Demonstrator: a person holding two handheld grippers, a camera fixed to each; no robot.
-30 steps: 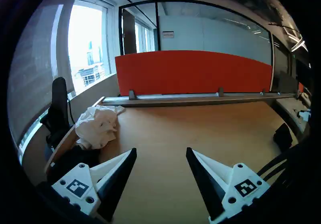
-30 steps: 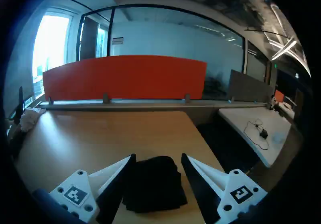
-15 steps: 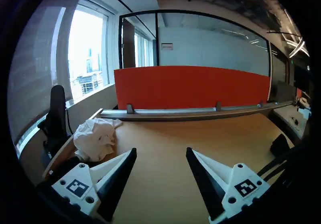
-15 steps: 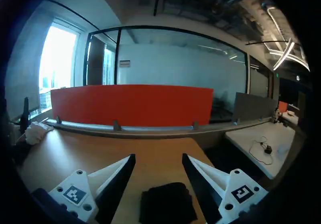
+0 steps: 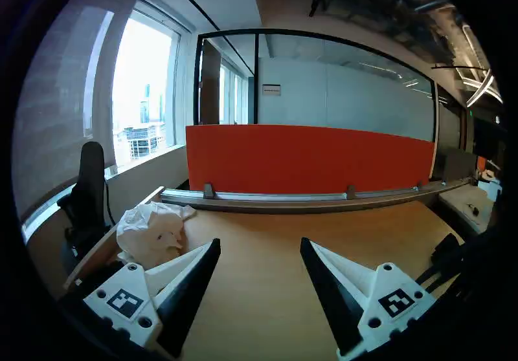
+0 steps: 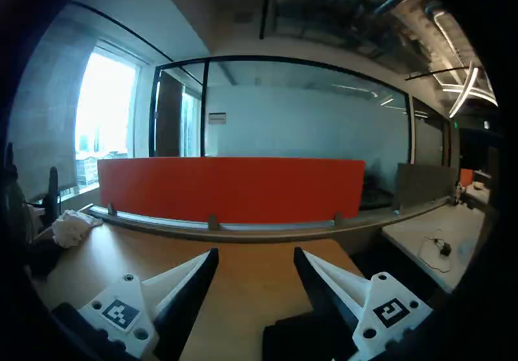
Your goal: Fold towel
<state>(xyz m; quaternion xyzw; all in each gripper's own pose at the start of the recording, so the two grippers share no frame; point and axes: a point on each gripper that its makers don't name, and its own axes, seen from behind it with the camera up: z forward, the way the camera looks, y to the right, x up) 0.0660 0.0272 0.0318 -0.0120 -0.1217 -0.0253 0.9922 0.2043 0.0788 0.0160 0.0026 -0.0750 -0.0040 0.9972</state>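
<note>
A crumpled white towel [image 5: 150, 231] lies in a heap at the left end of the wooden desk [image 5: 272, 244], left of and beyond my left gripper [image 5: 259, 248], which is open and holds nothing. In the right gripper view the same white towel [image 6: 72, 226] sits far off to the left. A folded black towel [image 6: 304, 335] lies on the desk just under my right gripper [image 6: 256, 254], mostly below its right finger. That gripper is open too, with nothing between its fingers. The black towel [image 5: 447, 248] also peeks in at the right edge of the left gripper view.
A red divider panel [image 5: 311, 160] on a grey rail closes off the desk's far side. A black office chair [image 5: 87, 199] stands by the window on the left. A dark bundle [image 6: 42, 254] lies near the white towel. A neighbouring white desk [image 6: 440, 244] carries a cable.
Both views have tipped upward, showing more ceiling. The black towel has slid from between the right gripper's fingers to the bottom edge. Both grippers stay open.
</note>
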